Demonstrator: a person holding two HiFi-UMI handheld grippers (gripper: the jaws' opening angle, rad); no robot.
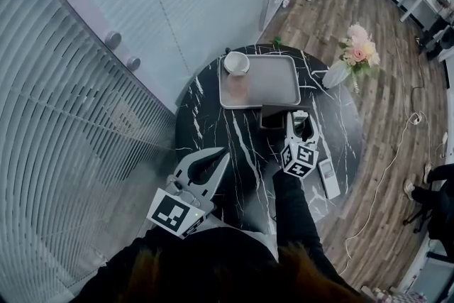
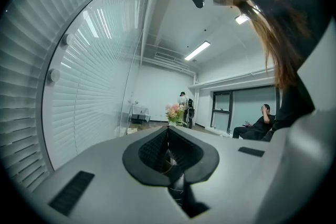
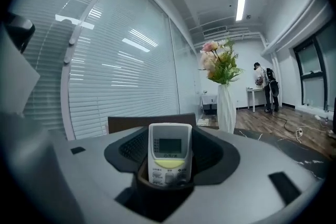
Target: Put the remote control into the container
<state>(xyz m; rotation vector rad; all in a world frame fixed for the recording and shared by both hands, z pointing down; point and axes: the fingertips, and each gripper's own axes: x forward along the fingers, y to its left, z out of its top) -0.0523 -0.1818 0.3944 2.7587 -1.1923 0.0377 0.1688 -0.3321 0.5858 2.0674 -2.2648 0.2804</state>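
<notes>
White, yellow-buttoned remote control [image 3: 169, 153] upright in right gripper [image 1: 301, 125] clamp, brown container [image 3: 126, 124] just ahead; left gripper [image 2: 168, 139] closed, empty.

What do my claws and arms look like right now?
The left claw and right claw are light grey, smooth-shelled, with black ribbed pads lining the inside. Each carries a cube with black-and-white square markers: the left cube and the right cube. A black sleeve covers the right arm.
</notes>
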